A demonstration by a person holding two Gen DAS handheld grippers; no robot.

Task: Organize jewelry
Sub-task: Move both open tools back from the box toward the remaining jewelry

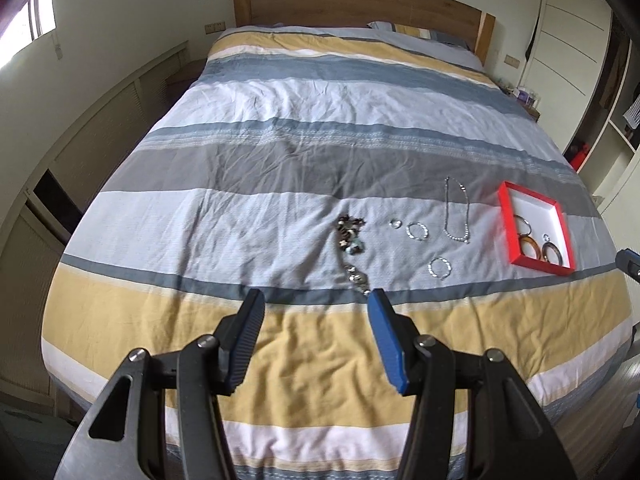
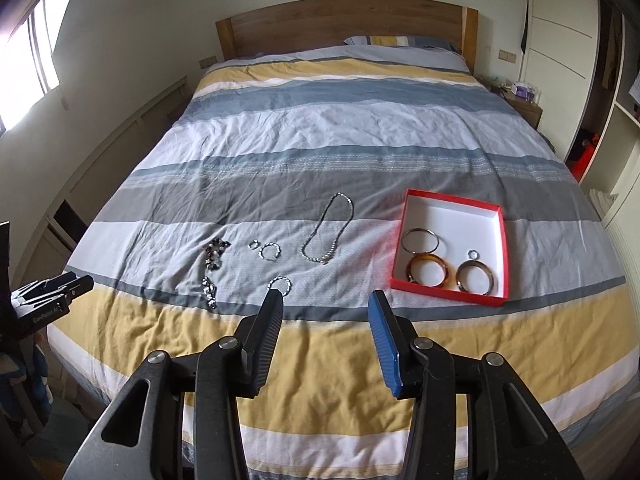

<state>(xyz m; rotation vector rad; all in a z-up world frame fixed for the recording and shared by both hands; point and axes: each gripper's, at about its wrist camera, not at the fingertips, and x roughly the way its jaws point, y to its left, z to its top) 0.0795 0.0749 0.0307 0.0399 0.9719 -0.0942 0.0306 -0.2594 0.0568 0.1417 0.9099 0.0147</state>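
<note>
A red box [image 2: 501, 252] with a white inside lies on the bed at the right; it holds a thin metal bangle [image 2: 420, 240], two brown bangles [image 2: 429, 273] and a small ring [image 2: 473, 254]. It also shows in the left wrist view [image 1: 505, 220]. On the duvet to its left lie a silver bead necklace [image 2: 328, 234], a dark charm bracelet [image 2: 212, 272], two silver hoops [image 2: 270, 251] and a small ring [image 2: 253, 245]. My left gripper [image 1: 316, 300] is open and empty, just short of the charm bracelet [image 1: 352, 248]. My right gripper [image 2: 326, 300] is open and empty, near a hoop [image 2: 281, 285].
The striped duvet [image 2: 320, 140] covers a bed with a wooden headboard [image 2: 344, 24]. White wardrobes [image 2: 560, 40] and a bedside table [image 2: 524, 108] stand at the right. A window [image 2: 24, 72] and low cabinets are at the left. The left gripper shows at the right wrist view's left edge [image 2: 52, 292].
</note>
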